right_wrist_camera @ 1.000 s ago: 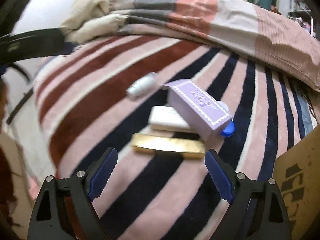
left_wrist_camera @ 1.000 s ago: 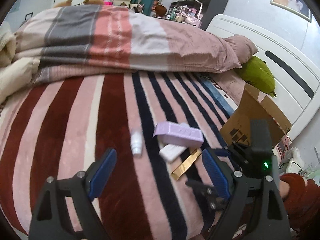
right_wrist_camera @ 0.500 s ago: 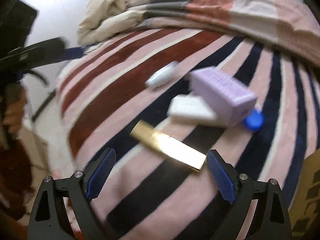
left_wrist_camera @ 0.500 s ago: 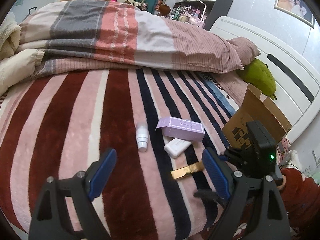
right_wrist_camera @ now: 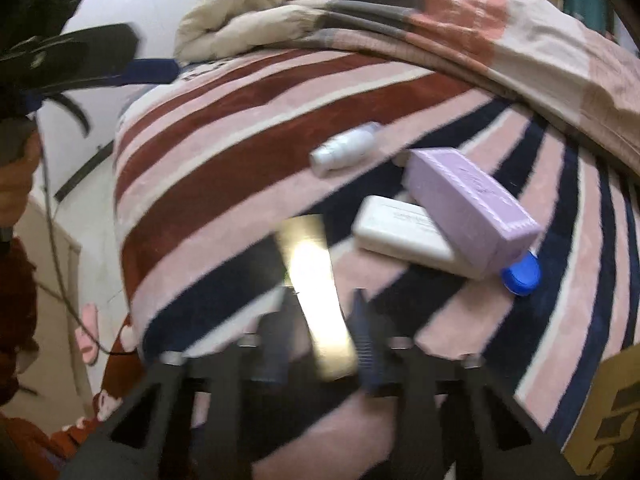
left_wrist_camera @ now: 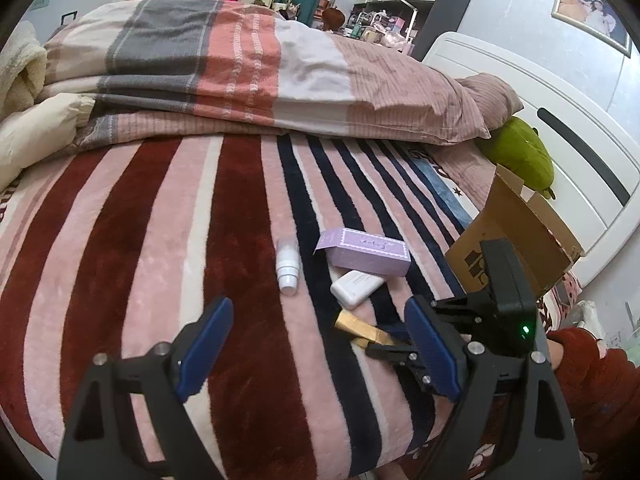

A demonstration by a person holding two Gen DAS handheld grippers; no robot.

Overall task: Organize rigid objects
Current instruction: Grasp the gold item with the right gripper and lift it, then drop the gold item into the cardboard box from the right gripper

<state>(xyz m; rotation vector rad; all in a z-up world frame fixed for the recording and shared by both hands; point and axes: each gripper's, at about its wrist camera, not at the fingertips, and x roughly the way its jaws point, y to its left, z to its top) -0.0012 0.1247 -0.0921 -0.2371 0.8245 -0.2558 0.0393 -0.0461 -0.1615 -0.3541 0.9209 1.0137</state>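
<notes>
On the striped blanket lie a gold bar-shaped box (right_wrist_camera: 316,288), a white flat case (right_wrist_camera: 400,232), a purple box (right_wrist_camera: 468,204), a small white bottle (right_wrist_camera: 344,150) and a blue cap (right_wrist_camera: 522,274). My right gripper (right_wrist_camera: 320,332) has closed its jaws around the near end of the gold box; the frame is blurred. In the left wrist view the right gripper (left_wrist_camera: 396,350) sits over the gold box (left_wrist_camera: 360,330). My left gripper (left_wrist_camera: 316,354) is open and empty above the blanket, short of the white bottle (left_wrist_camera: 288,266), white case (left_wrist_camera: 358,288) and purple box (left_wrist_camera: 366,254).
An open cardboard box (left_wrist_camera: 516,236) stands at the bed's right edge, beside a green plush toy (left_wrist_camera: 520,156). A folded quilt (left_wrist_camera: 240,64) fills the far side of the bed. The bed edge drops off at the near side (right_wrist_camera: 132,280).
My right gripper moved down onto the gold box and closed on it; the box turned from crosswise to pointing away. The left gripper pulled back slightly and stayed open.
</notes>
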